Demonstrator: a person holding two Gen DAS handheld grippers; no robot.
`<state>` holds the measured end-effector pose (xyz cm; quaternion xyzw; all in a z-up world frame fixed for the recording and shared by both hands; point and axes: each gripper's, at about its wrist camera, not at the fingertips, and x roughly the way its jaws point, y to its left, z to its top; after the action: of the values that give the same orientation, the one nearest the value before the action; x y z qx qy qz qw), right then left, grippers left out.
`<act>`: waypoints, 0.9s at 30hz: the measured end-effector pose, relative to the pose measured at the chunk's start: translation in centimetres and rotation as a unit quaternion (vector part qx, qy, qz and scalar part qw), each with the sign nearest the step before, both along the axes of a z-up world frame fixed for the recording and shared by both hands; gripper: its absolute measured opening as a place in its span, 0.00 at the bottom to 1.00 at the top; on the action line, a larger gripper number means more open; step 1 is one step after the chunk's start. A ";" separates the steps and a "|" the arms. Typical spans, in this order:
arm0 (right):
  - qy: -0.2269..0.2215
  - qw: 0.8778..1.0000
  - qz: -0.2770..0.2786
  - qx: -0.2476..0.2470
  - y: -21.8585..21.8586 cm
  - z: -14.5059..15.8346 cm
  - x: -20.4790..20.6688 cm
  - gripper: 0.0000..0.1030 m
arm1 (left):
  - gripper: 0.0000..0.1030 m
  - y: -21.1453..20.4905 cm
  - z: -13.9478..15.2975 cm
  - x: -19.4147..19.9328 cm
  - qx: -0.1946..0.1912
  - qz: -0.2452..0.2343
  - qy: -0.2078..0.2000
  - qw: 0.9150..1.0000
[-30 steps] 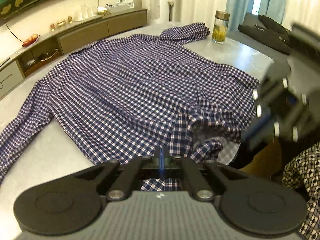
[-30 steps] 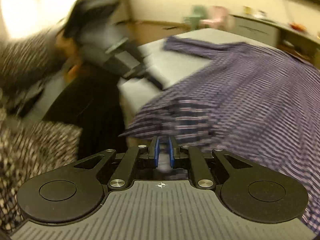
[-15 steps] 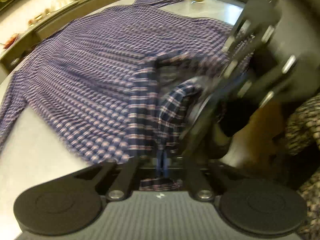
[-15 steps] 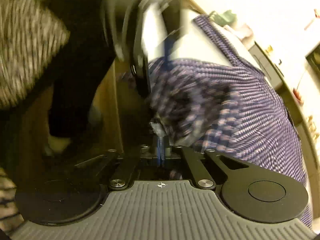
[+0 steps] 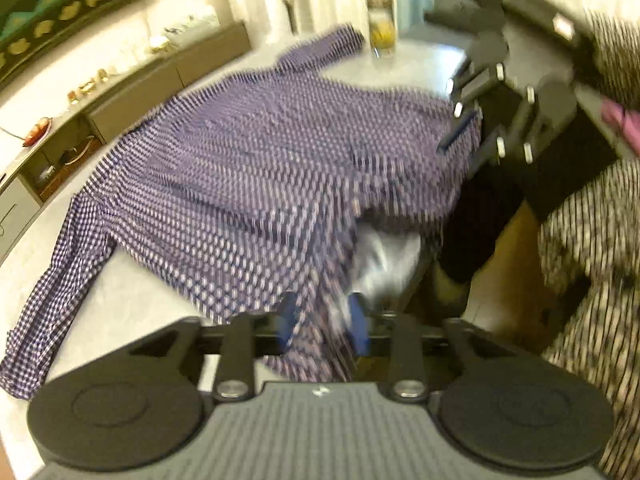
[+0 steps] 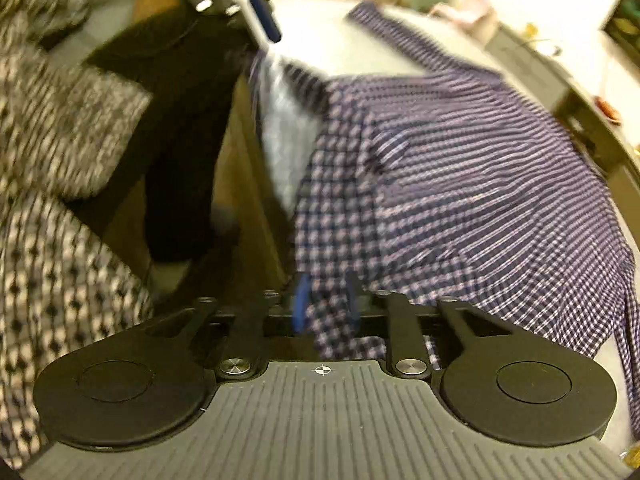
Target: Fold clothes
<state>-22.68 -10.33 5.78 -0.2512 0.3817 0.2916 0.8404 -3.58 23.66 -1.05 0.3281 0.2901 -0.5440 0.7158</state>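
Left tongs (image 5: 322,326): blue pads parted, hem of the navy-and-white checked cotton shirt (image 5: 256,168) between them; right tongs (image 6: 325,308): likewise parted around shirt fabric; shirt spread across the pale grey table (image 5: 120,300); glass jar (image 5: 382,26) beyond.

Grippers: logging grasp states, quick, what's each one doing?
Left gripper: parted, checked shirt fabric between its fingers.
Right gripper: the same, shirt edge.
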 end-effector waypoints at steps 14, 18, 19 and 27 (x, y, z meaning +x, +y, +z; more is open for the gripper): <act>-0.039 0.996 0.007 -0.079 4.8 -4.5 2.0 0.00 | 0.02 -6.6 -4.3 -0.7 0.049 -0.040 0.001 0.998; -0.018 0.999 0.004 -0.038 2.7 -1.7 0.9 0.00 | 0.03 -3.9 -2.1 -1.0 0.043 -0.064 0.014 0.997; -0.001 1.000 0.009 -0.028 2.0 -1.2 0.6 0.00 | 0.12 -3.1 -1.4 -0.7 0.039 -0.065 0.018 0.997; -0.068 0.984 -0.154 0.052 -7.8 3.4 8.4 0.42 | 0.67 -2.9 2.3 11.1 -0.087 0.133 0.054 0.986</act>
<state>-14.27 -18.08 9.18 -0.1648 0.3420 0.1599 0.9112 7.56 20.76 1.22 0.1930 0.3209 -0.4843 0.7907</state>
